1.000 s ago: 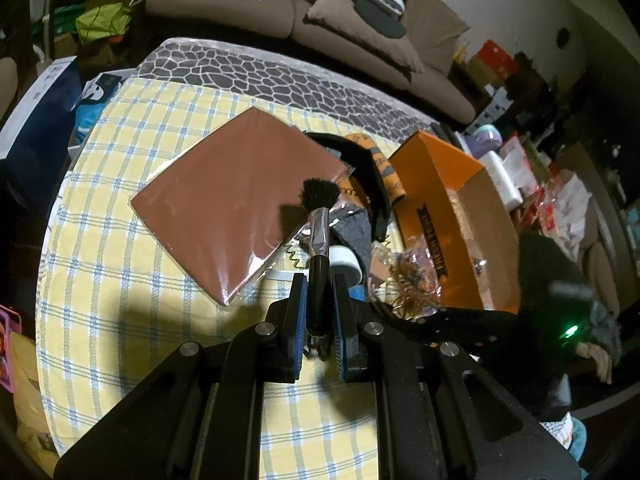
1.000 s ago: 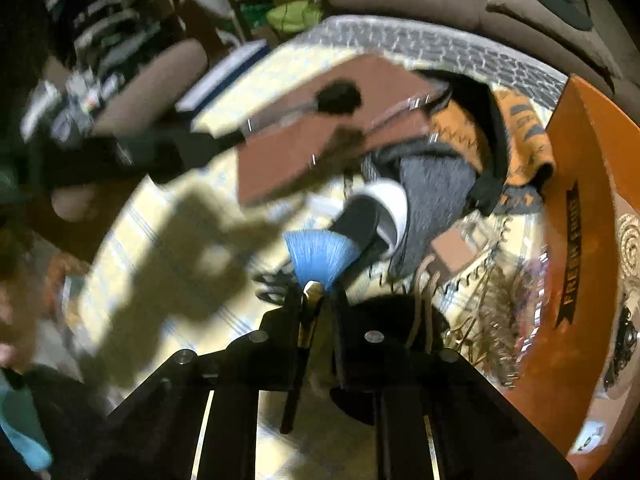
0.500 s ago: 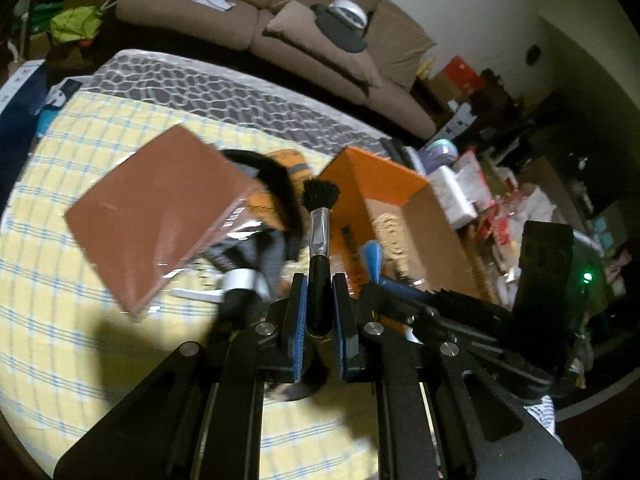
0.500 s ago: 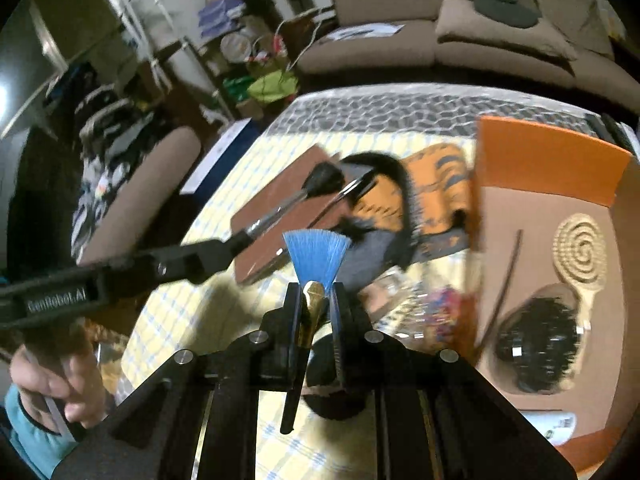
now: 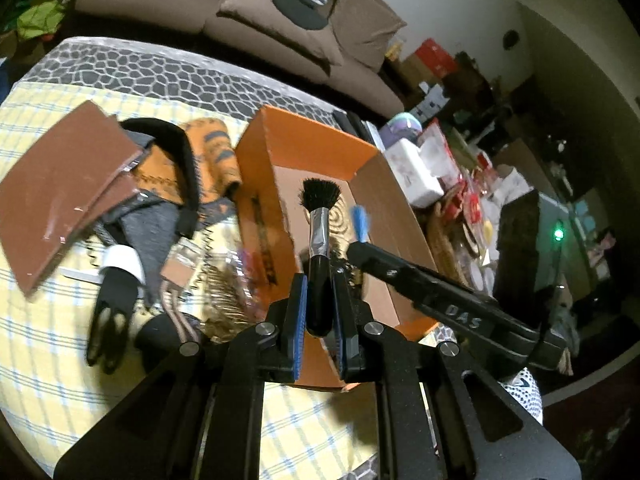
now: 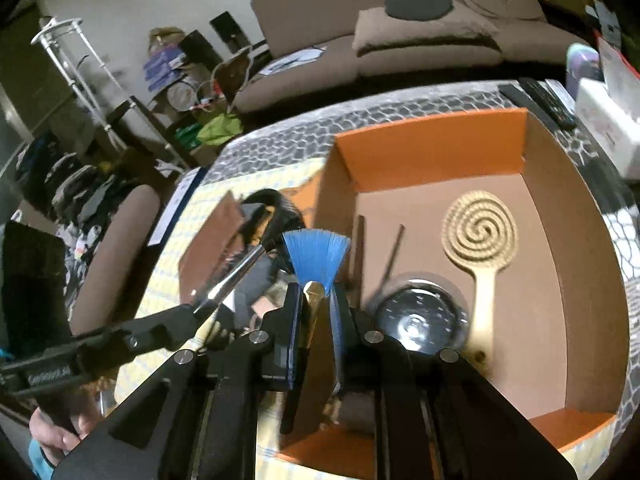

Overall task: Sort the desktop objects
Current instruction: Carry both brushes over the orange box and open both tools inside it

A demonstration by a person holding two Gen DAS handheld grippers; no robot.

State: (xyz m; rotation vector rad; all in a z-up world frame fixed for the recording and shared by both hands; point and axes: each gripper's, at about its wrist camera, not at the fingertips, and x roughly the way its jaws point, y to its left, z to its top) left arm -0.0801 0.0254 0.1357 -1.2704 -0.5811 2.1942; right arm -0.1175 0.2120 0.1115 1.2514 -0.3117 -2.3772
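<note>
My left gripper (image 5: 318, 280) is shut on a black makeup brush (image 5: 319, 216) with a silver ferrule, held over the near left wall of the orange cardboard box (image 5: 304, 148). My right gripper (image 6: 316, 292) is shut on a blue fan brush (image 6: 316, 254), held above the box's (image 6: 432, 140) left side. In the right wrist view the box holds a gold spiral hairbrush (image 6: 480, 248), a round black brush (image 6: 420, 322) and thin sticks. The right gripper's arm (image 5: 440, 292) and blue bristles (image 5: 359, 224) cross the left wrist view. The left gripper's brush (image 6: 232, 280) shows left of mine.
A brown sheet (image 5: 60, 188), a black headband (image 5: 176, 160), orange striped cloth (image 5: 212, 148), grey cloth, a black-and-white clip (image 5: 116, 288) and a packet of hair pins (image 5: 228, 292) lie on the yellow checked tablecloth (image 5: 48, 360). White packages (image 5: 416, 168) crowd the far right. A sofa stands behind.
Both grippers have swung right and moved over the orange box, each still holding its brush. The brown sheet and clutter now lie to the left.
</note>
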